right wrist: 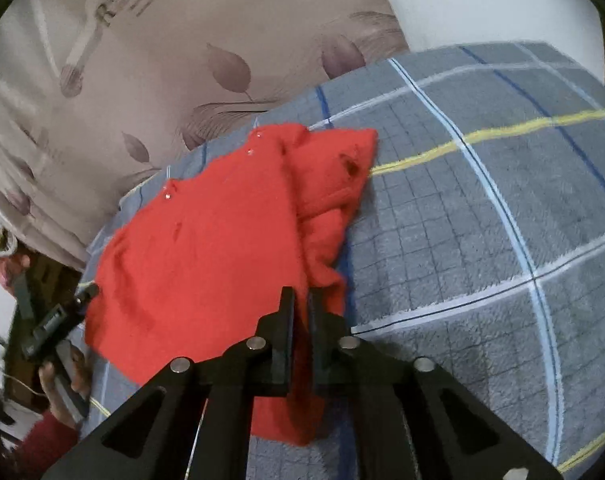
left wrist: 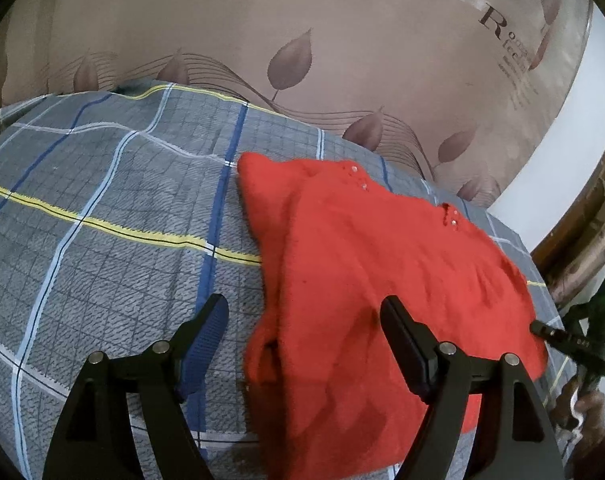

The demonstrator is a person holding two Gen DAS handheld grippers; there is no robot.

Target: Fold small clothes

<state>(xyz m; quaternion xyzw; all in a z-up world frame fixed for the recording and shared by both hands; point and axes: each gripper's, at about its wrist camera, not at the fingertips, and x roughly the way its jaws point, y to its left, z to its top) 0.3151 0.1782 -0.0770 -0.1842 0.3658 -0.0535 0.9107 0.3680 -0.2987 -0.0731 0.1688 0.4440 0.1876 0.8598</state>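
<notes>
Left gripper (left wrist: 304, 322): fingers wide apart, nothing clamped; one finger over the plaid blanket (left wrist: 102, 208), the other over the red garment (left wrist: 374, 264).

Garment lies flat on the blanket, partly folded, one side doubled over and bunched; small pearl buttons (left wrist: 360, 178) near its far edge. Leaf-print fabric (left wrist: 302, 32) behind.

Right gripper (right wrist: 301, 300): fingers nearly together, clamped on a fold of the garment's near edge.

A hand (right wrist: 62, 372) holding the left gripper shows at the right view's left edge.
</notes>
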